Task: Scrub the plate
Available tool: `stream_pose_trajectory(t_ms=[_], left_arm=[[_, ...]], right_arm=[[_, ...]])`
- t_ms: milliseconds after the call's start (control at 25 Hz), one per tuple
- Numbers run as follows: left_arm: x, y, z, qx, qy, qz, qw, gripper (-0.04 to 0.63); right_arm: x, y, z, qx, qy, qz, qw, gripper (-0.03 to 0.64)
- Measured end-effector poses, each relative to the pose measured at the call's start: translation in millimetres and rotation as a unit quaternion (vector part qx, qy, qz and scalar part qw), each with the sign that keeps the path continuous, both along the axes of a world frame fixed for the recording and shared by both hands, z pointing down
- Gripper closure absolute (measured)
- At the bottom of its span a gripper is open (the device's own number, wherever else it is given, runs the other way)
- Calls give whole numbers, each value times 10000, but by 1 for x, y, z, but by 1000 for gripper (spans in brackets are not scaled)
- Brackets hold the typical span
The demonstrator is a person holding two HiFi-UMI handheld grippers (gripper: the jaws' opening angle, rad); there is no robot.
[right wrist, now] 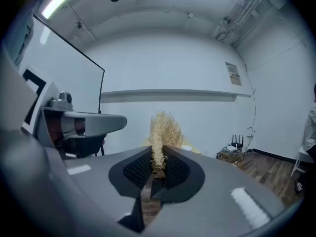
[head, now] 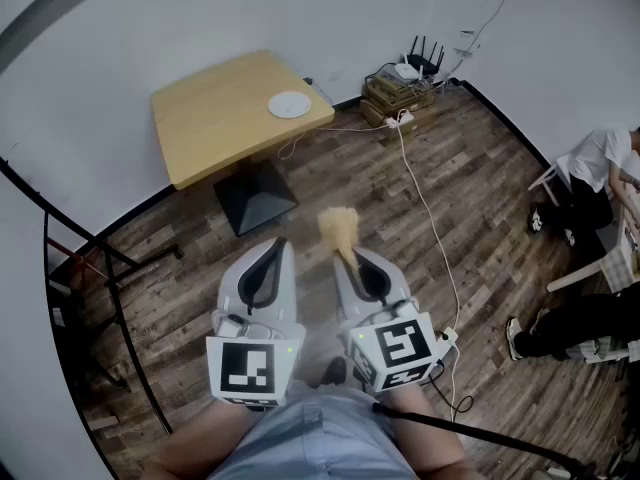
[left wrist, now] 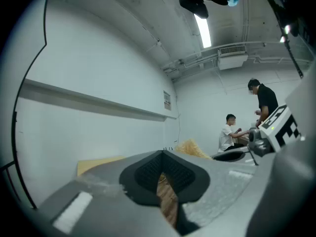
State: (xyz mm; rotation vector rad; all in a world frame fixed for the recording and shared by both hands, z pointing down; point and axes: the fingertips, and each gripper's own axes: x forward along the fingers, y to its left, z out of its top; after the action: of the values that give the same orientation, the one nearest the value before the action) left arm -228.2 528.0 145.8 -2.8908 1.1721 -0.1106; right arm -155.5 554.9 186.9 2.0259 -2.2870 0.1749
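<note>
A white plate [head: 288, 105] lies on the square wooden table [head: 215, 118] against the far wall, well ahead of both grippers. My right gripper [head: 349, 255] is shut on a tuft of pale straw-like scrubber [head: 339, 227], which sticks out past its jaws; in the right gripper view the scrubber [right wrist: 162, 132] rises between the closed pads. My left gripper [head: 278, 245] is shut with nothing in it, held level beside the right one. In the left gripper view the jaws [left wrist: 163, 177] meet, and the scrubber [left wrist: 191, 148] and table edge [left wrist: 96, 165] show beyond.
A black pedestal base [head: 255, 198] stands under the table. A router [head: 422, 60] and stacked boxes [head: 395, 96] sit by the wall, with a white cable [head: 425, 208] trailing over the wood floor. People sit at the right [head: 590, 178]. A black metal frame [head: 90, 268] stands left.
</note>
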Motion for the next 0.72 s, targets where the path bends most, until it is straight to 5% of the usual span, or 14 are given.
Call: stream_pose_trajectory(t_ms=[720], left_arm=[[73,21,11,-60,-58,-256,9996,575]], right_arm=[[61,14,11,101,-404,-617,9972,568]])
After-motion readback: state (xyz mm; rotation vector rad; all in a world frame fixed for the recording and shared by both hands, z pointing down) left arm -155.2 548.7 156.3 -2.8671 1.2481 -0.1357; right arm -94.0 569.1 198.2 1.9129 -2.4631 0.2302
